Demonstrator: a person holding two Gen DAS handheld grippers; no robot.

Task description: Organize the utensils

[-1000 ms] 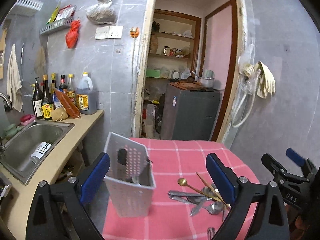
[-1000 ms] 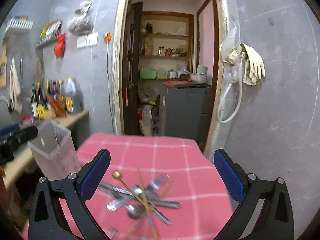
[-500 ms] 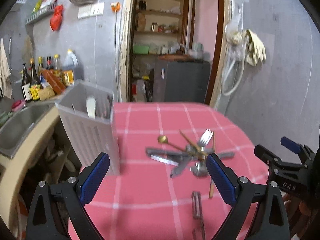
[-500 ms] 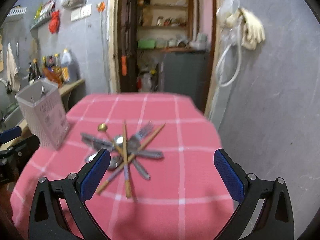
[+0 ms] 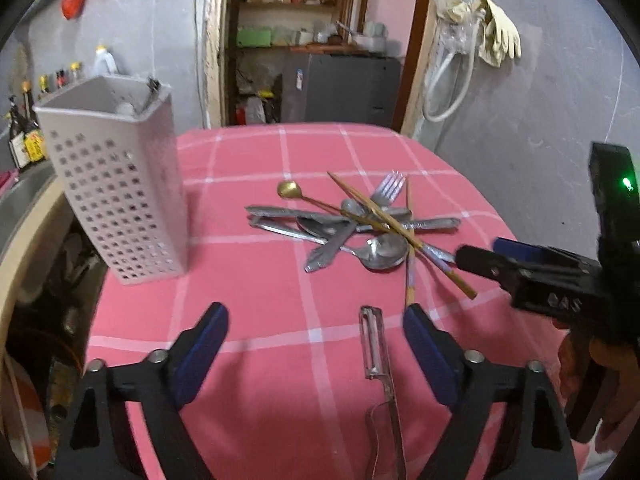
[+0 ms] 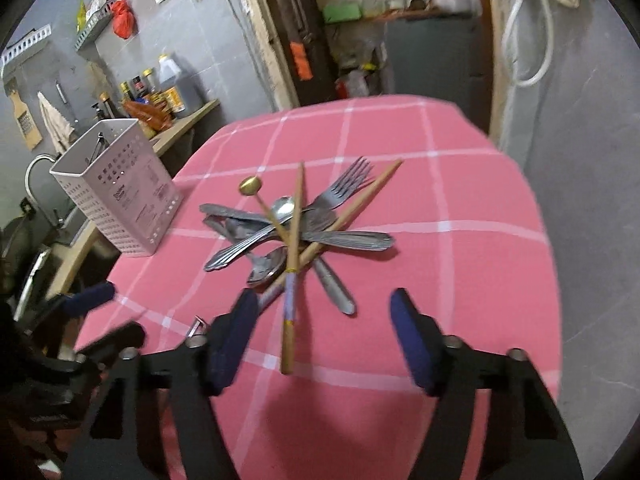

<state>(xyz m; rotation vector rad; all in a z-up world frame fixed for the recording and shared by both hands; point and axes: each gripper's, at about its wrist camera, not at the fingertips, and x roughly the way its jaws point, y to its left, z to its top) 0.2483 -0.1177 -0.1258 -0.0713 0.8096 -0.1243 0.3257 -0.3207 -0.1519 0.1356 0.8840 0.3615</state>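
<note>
Barely started, I judge: pile [image 6: 296, 232] lies mid-cloth, holder [image 5: 116, 196] stands beside it with few items. My left gripper [image 5: 316, 344] and right gripper [image 6: 320, 336] have just been narrowing, both gripping nothing.

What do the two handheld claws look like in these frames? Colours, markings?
Both match: black plastic frames with silver bolts and dark blue ribbed pads on the left claw and right claw. Seen from the left wrist view, the right unit shows a green light and embossed lettering, unreadable.

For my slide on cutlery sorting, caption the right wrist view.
Open right gripper over a chopstick by the utensil pile, holder beyond.
</note>
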